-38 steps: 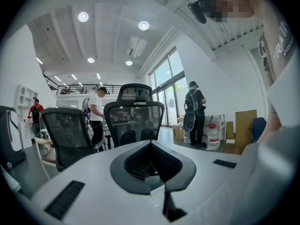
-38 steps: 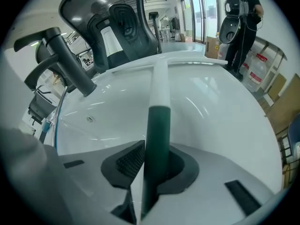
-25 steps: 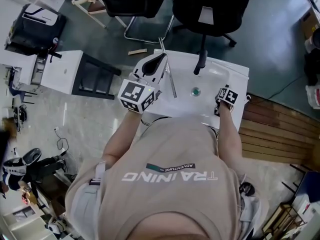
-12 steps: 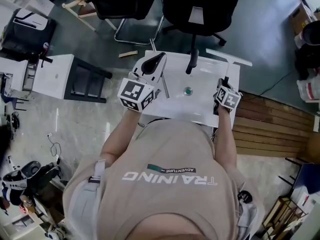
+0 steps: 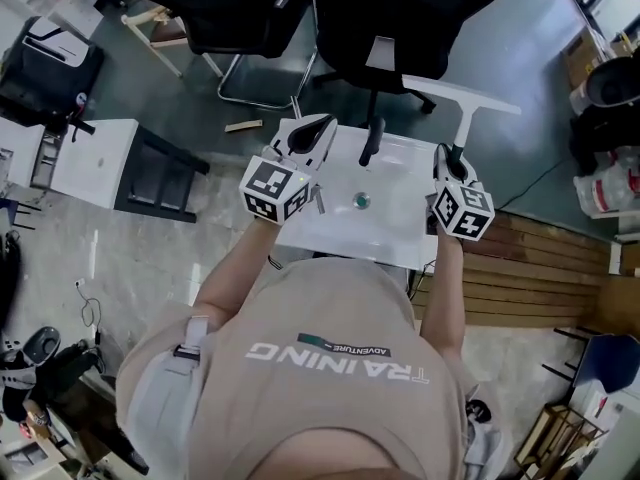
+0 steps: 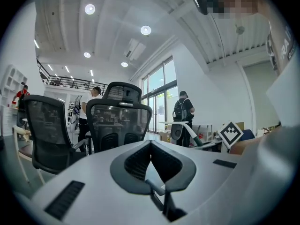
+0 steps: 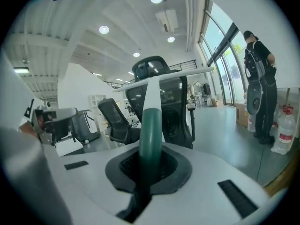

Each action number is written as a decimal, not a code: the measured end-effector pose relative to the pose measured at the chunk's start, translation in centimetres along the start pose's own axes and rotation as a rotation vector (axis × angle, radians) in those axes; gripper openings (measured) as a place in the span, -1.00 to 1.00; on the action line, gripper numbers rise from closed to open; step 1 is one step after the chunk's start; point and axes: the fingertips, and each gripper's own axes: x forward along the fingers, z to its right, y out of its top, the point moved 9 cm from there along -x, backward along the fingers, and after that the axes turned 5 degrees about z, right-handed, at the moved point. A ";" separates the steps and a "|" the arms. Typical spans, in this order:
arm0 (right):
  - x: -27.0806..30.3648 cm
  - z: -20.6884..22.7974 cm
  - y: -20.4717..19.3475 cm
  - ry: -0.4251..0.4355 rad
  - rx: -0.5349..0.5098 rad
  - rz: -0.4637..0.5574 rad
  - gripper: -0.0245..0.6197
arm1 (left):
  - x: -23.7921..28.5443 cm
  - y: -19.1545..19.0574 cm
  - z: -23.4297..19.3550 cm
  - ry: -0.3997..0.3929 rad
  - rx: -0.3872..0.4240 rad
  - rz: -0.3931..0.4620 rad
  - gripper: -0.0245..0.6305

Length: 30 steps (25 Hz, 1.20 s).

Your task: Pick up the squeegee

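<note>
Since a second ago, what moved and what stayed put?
The right gripper came up toward the head camera, bringing the squeegee up into view above the white sink. Its jaws stay shut on the green handle. The left gripper kept its place by the sink's left side.

1 squeegee (image 5: 465,98); 1 left gripper (image 5: 308,133) + 1 right gripper (image 5: 446,156); 2 office chairs (image 5: 400,8) (image 5: 230,8); 1 sink (image 5: 400,223); 1 faucet (image 5: 372,140).

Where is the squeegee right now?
Clamped by its green handle in the right gripper, the squeegee sits at the head view's right, by the white sink.
</note>
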 end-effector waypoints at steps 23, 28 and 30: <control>-2.8 -7.2 14.9 0.178 -0.143 0.304 -0.83 | 0.5 5.5 0.4 -0.077 0.025 0.142 -0.89; -3.1 -7.7 15.2 0.180 -0.154 0.310 -0.83 | 0.7 6.0 0.6 -0.094 0.024 0.158 -0.89; -3.3 -7.9 15.4 0.181 -0.160 0.310 -0.83 | 0.7 6.0 0.7 -0.097 0.019 0.160 -0.89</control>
